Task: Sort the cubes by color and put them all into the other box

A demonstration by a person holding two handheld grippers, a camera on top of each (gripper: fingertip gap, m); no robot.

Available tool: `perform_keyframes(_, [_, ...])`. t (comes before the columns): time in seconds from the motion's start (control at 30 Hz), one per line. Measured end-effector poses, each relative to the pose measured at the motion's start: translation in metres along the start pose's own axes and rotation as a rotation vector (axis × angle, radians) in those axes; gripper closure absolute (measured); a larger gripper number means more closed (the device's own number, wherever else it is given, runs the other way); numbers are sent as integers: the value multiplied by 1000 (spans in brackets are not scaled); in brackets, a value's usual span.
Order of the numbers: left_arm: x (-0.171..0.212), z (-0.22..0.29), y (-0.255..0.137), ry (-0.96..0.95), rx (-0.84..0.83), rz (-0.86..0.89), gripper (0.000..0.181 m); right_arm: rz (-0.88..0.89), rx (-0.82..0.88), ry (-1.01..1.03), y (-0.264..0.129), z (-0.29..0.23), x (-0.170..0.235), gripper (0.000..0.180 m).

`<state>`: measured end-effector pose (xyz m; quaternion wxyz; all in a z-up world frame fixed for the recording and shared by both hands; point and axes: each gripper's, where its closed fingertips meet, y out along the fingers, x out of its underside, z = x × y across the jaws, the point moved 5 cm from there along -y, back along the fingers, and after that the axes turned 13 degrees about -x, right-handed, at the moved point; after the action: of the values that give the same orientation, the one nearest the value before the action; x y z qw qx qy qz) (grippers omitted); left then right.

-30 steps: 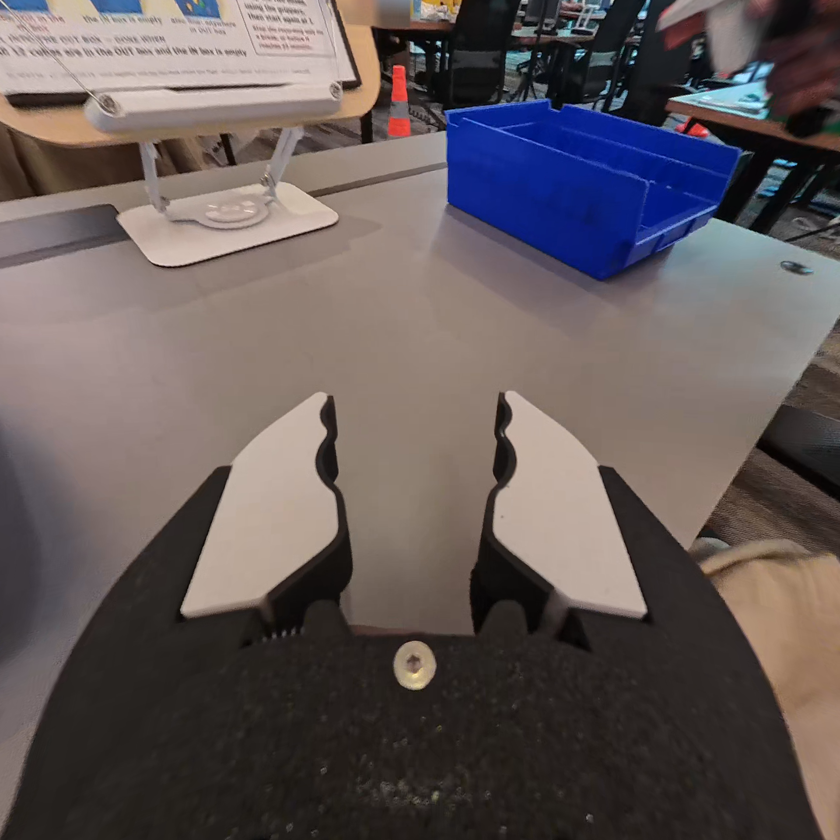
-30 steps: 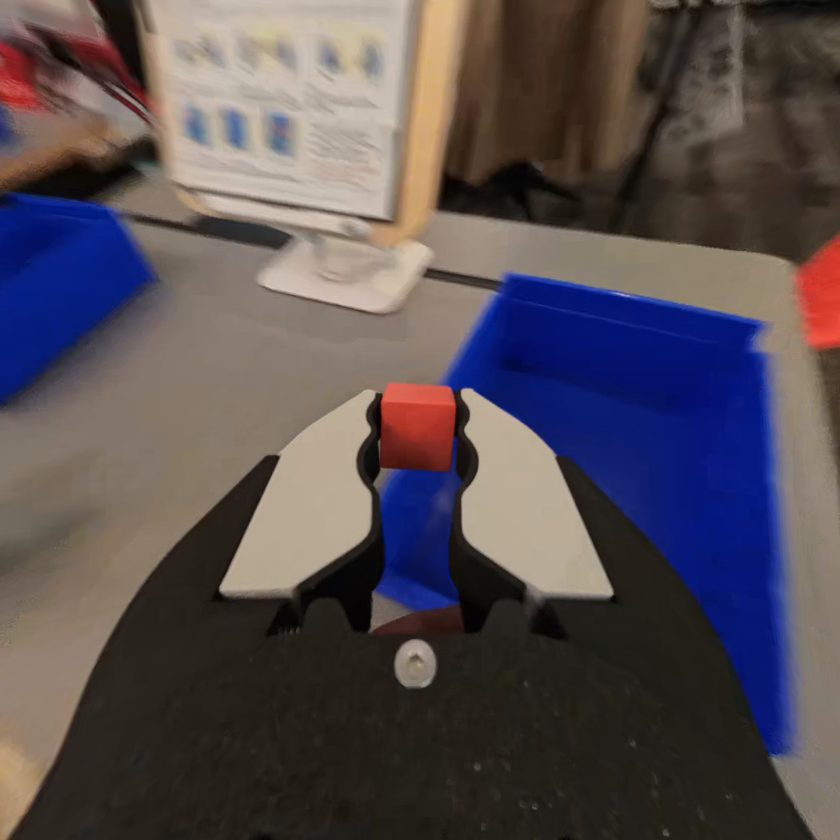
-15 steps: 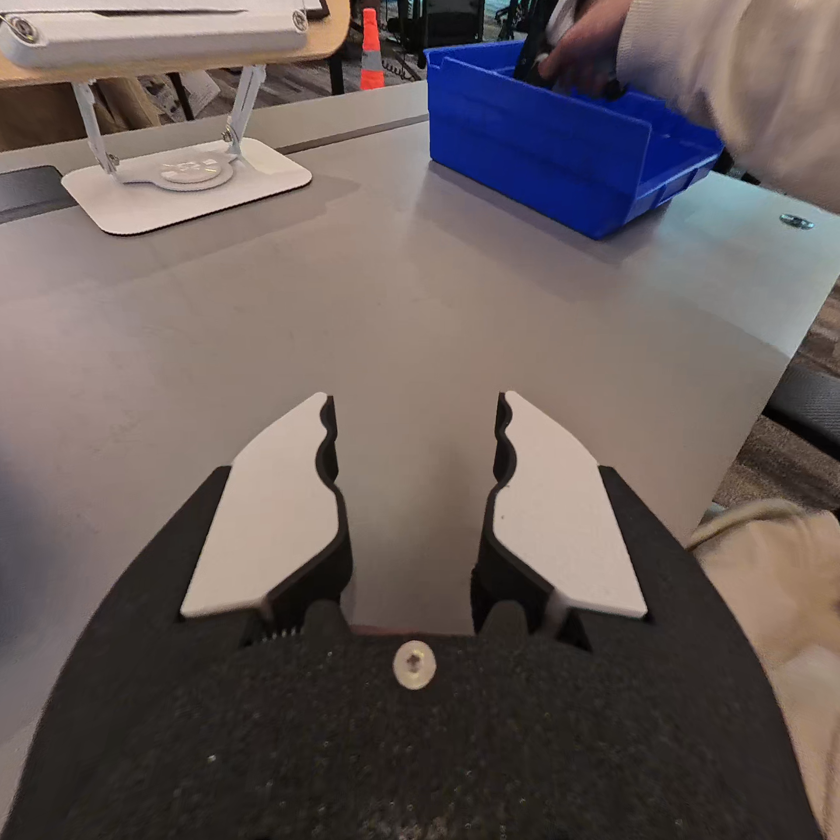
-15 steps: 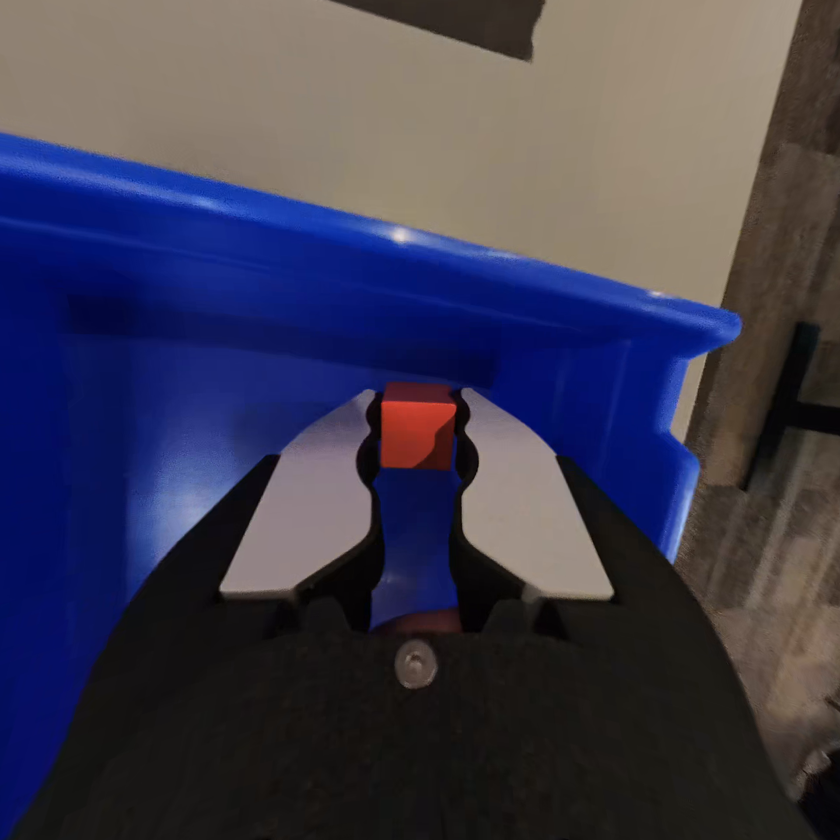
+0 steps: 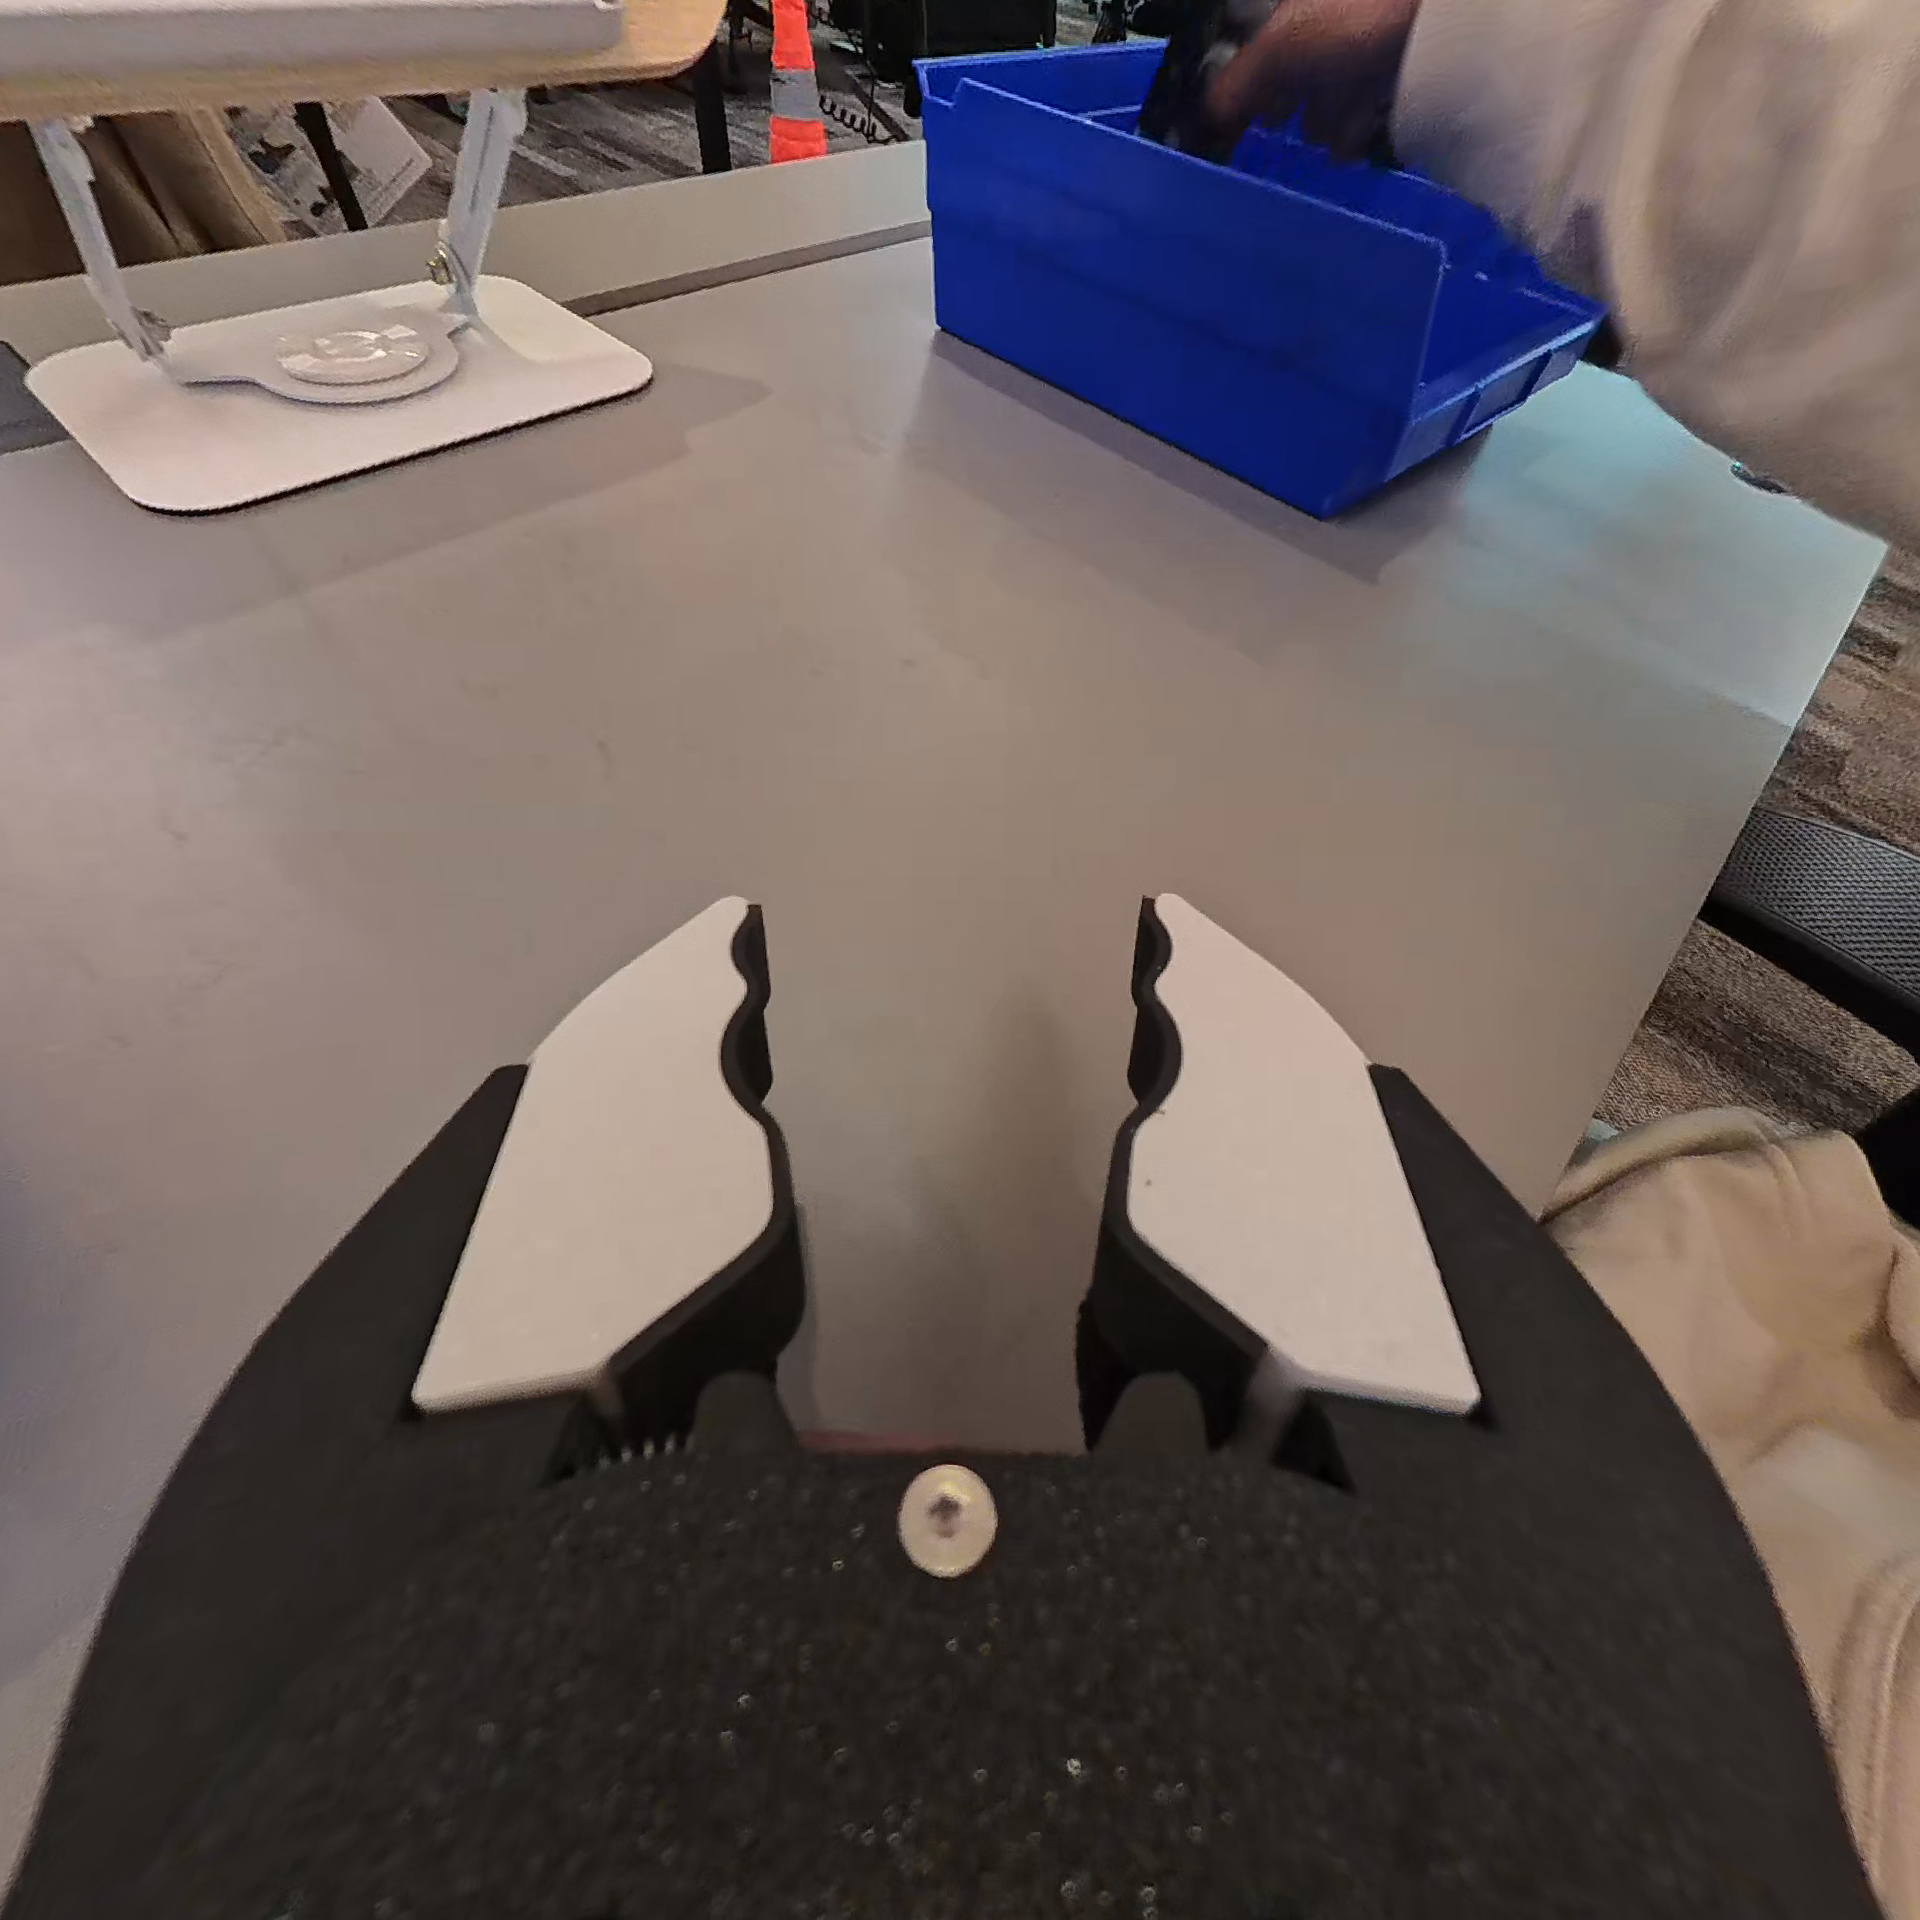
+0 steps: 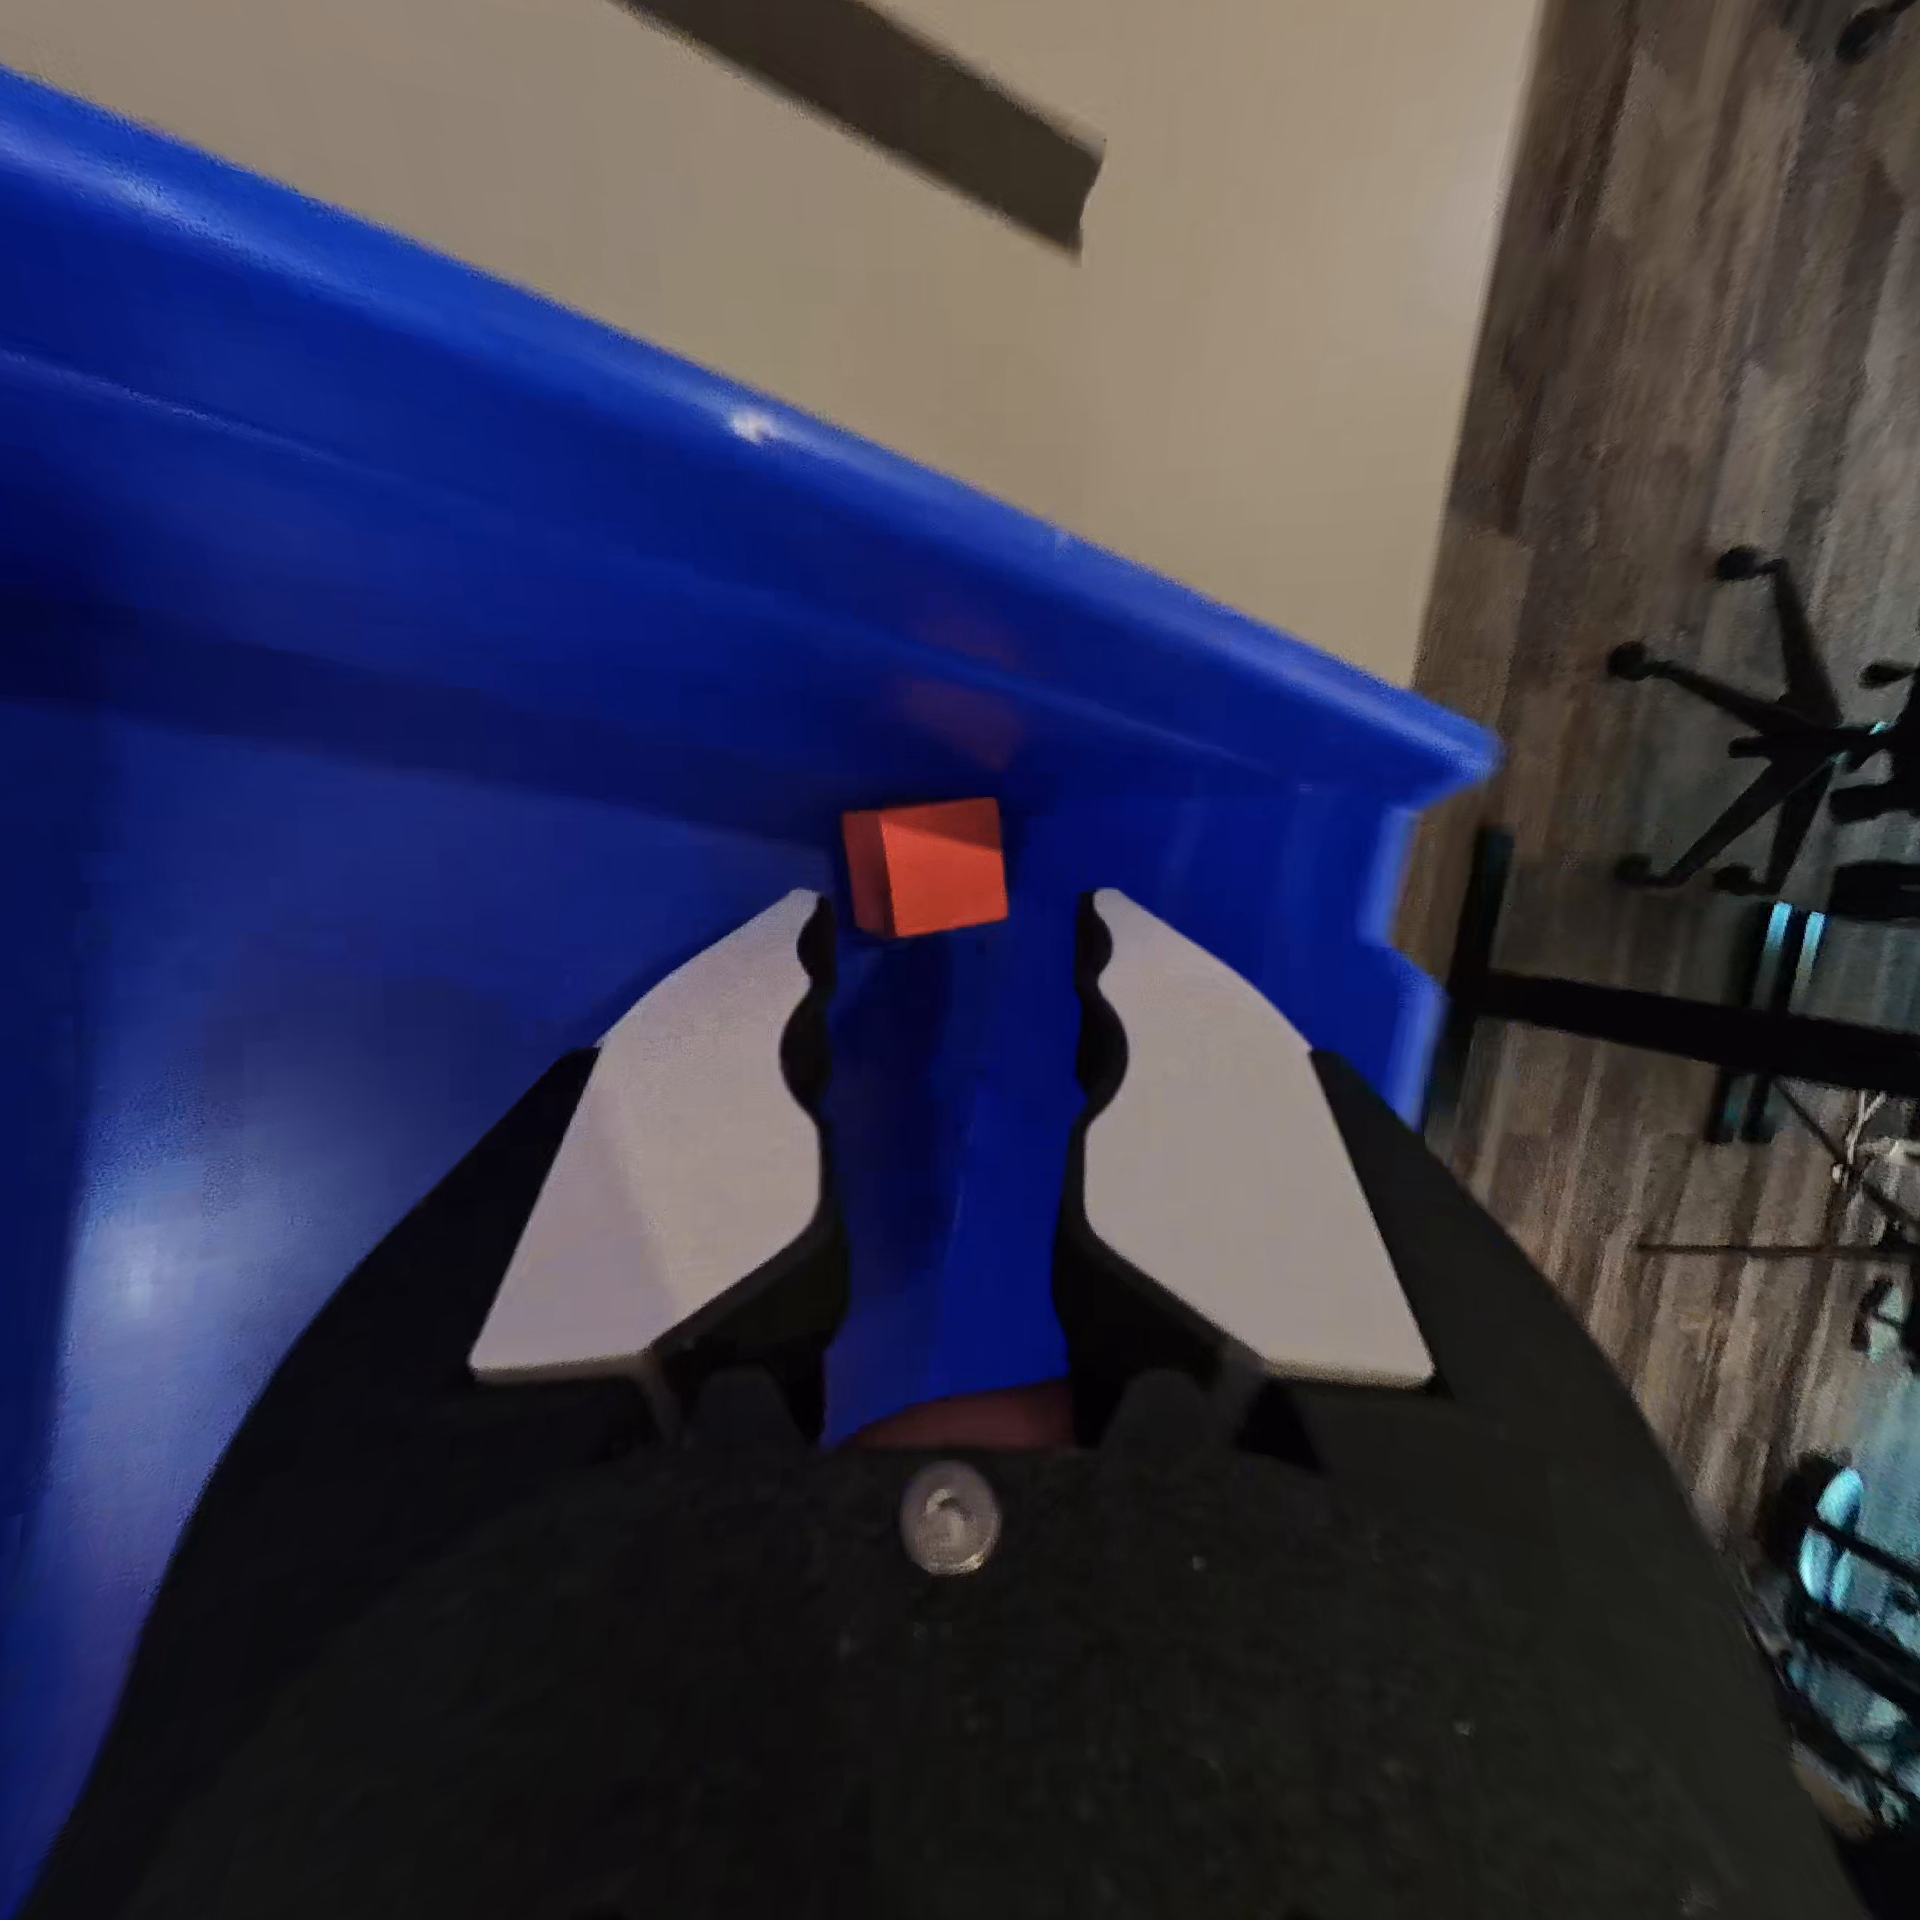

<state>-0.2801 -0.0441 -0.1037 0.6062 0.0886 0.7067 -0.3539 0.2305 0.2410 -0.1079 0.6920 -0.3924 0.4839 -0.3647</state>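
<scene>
A red cube point(image 6: 925, 868) lies inside a blue box point(image 6: 416, 644), in its far corner against the wall. My right gripper point(image 6: 948, 909) is open and empty, inside the box, with its tips just short of the cube. The same blue box point(image 5: 1195, 301) stands at the far right of the grey table in the left wrist view, where a hand and a pale sleeve point(image 5: 1662, 229) reach into it. My left gripper point(image 5: 948, 914) is open and empty, low over the bare table, well short of the box. No other cubes show.
A white stand base point(image 5: 332, 384) holding a board sits at the far left of the table point(image 5: 831, 675). The table's right edge runs close to the box. Beyond it are carpet, a chair base point(image 6: 1766, 727) and an orange cone point(image 5: 792, 83). The left gripper's tips are roughly 55 centimeters from the right gripper's.
My right gripper has opened and let go of the red cube, which now lies in the box corner. The left gripper has stayed open, its view tilted slightly lower.
</scene>
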Motion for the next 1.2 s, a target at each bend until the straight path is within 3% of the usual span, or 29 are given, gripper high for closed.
perform_keyframes(0.13, [-1,-9,-4,-5,-49,10,114,392,-89,-56,-107,-46,-1,135])
perform_keyframes(0.23, [-3,-21,-7,-37,-118,21,114,785,-432,-73,-192,-140,40,139])
perform_keyframes(0.3, [-5,-28,-9,-60,-159,31,113,925,-739,-41,-219,-211,83,137])
perform_keyframes(0.37, [-5,-33,-12,-74,-189,29,113,978,-926,13,-219,-270,123,136])
perform_keyframes(0.5, [0,-30,-19,-69,-209,23,113,1003,-902,28,-191,-332,171,134])
perform_keyframes(0.8, [-5,-44,-57,-69,-249,-23,117,974,-813,-135,-189,-352,195,134])
perform_keyframes(0.9, [-31,-89,-90,-84,-301,-11,116,939,-871,-107,-184,-352,197,134])
perform_keyframes(1.0, [-51,-149,-105,-3,-335,-133,124,932,-893,-102,-183,-350,197,136])
perform_keyframes(1.07, [-58,-189,-95,144,-317,-243,134,928,-894,-113,-183,-350,196,136])
perform_keyframes(1.2, [-50,-256,-46,418,-189,-502,125,914,-923,-118,-182,-353,195,137])
